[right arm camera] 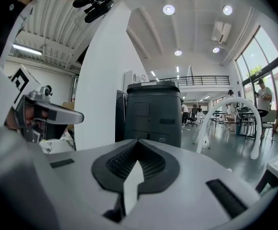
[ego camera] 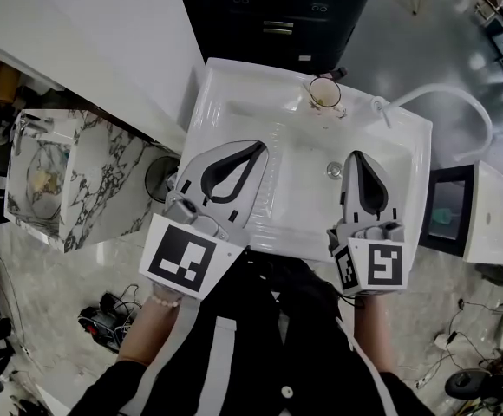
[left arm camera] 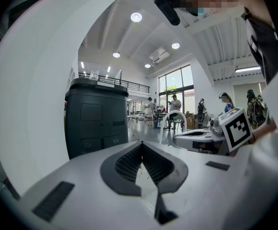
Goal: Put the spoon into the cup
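A clear glass cup (ego camera: pixel 324 94) stands on the far rim of the white sink (ego camera: pixel 234 102). A short dark piece shows at the cup's far edge; I cannot tell whether it is the spoon, and no spoon shows elsewhere. My left gripper (ego camera: pixel 256 149) hangs over the basin's left side, jaws shut and empty. My right gripper (ego camera: pixel 357 157) hovers over the right side next to the drain (ego camera: pixel 334 170), also shut on nothing. Both gripper views look level across the room, over shut jaws (left arm camera: pixel 140 145) (right arm camera: pixel 138 143); neither shows the cup.
A black cabinet (ego camera: pixel 277 11) stands behind the sink. A white hose (ego camera: pixel 447 94) arcs from the tap (ego camera: pixel 378 107) to the right. A marble counter (ego camera: pixel 56 176) lies left, a white box with a screen (ego camera: pixel 460 211) right. Cables cover the floor.
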`<state>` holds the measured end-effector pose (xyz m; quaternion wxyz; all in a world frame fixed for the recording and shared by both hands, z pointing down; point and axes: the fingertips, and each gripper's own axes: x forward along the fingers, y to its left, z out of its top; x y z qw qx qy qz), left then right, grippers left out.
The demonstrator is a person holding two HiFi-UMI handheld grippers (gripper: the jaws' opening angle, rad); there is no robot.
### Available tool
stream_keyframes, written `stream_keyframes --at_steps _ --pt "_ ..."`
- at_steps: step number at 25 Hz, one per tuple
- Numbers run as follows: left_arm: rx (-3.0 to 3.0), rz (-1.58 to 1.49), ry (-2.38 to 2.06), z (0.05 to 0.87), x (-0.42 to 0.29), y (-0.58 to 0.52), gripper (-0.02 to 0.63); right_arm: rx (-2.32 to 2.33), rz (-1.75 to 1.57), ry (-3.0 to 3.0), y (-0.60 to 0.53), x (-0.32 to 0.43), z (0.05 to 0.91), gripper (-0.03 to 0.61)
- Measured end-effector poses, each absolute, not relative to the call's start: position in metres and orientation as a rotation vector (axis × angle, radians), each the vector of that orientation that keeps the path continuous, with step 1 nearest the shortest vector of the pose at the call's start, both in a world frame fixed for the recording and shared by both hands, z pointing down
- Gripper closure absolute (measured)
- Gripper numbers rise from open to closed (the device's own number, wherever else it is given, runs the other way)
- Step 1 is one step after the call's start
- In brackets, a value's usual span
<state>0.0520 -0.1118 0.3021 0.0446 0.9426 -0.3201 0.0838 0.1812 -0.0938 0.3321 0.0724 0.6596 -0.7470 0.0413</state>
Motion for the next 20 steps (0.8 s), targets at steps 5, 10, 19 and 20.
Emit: stream_keyframes --at_steps 5,10,19,20 --pt "2.881 0.261 -0.98 0.303 0.0525 -0.1093 0.614 1.954 0.124 -2.26 -0.094 0.1761 0.3327 0.577" --pt "2.877 0.256 -0.982 0.3035 0.0511 -0.1084 0.614 1.942 0.121 -2.261 -0.0944 0.1724 0.3332 0.577" --pt "2.871 0.252 -0.984 0.3049 0.0506 -0.1091 0.614 1.933 0.123 -2.247 -0.0934 0.1723 0.3362 0.577" --pt "2.871 0.25 -0.985 0.3048 0.05 -0.1092 0.614 1.932 0.121 -2.244 -0.0935 0.1719 0.3364 0.577"
